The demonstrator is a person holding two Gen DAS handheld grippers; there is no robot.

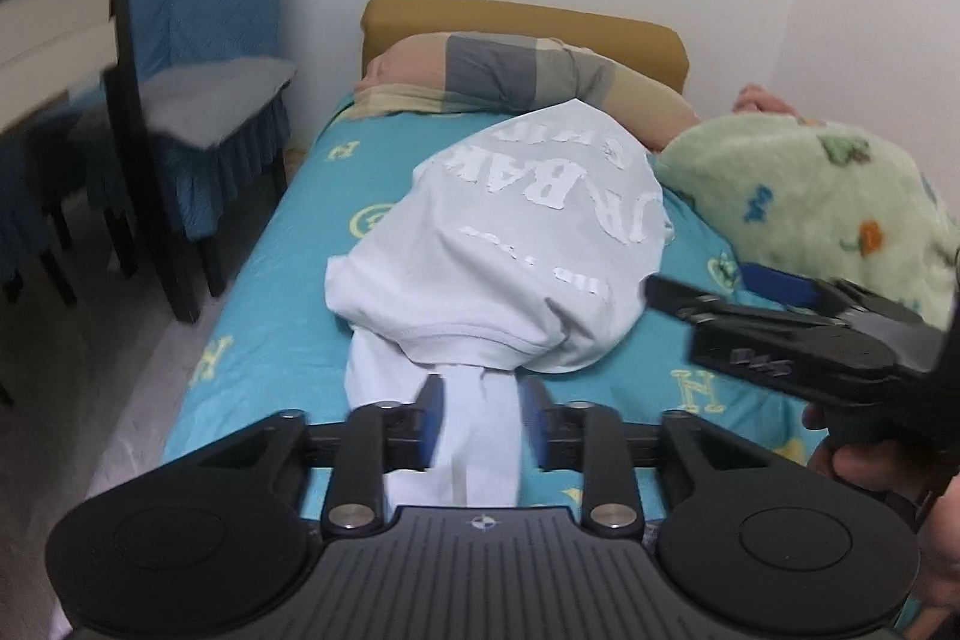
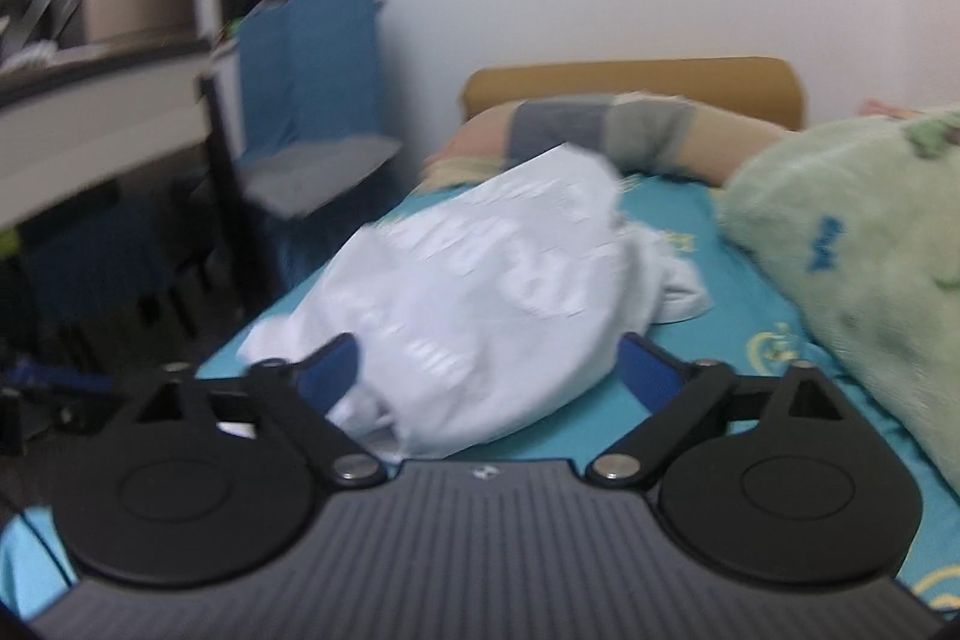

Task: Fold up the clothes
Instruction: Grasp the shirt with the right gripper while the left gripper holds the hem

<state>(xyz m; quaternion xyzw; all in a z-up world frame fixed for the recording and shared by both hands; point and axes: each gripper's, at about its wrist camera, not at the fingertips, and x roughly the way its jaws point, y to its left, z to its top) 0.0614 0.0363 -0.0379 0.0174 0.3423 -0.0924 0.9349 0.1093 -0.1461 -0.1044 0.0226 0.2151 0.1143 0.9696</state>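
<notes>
Your left gripper is clamped on a near strip of the white T-shirt, prob. to drag it flat. Shirt's bunched mid bed, printed side up. Your right gripper hovers low w/ jaws wide apart, empty, straddling the shirt's near edge.

Your white T-shirt lies bunched in a rounded heap on the turquoise bedsheet, about midway along it, with the sheet showing on both sides. Its printed side faces up: large white block letters, upside down to you, run across the part farther from the sheet's near edge. A ribbed hem or neckline, hard to tell which, curves across the nearer part, and a strip of fabric trails from it toward that near edge.
</notes>
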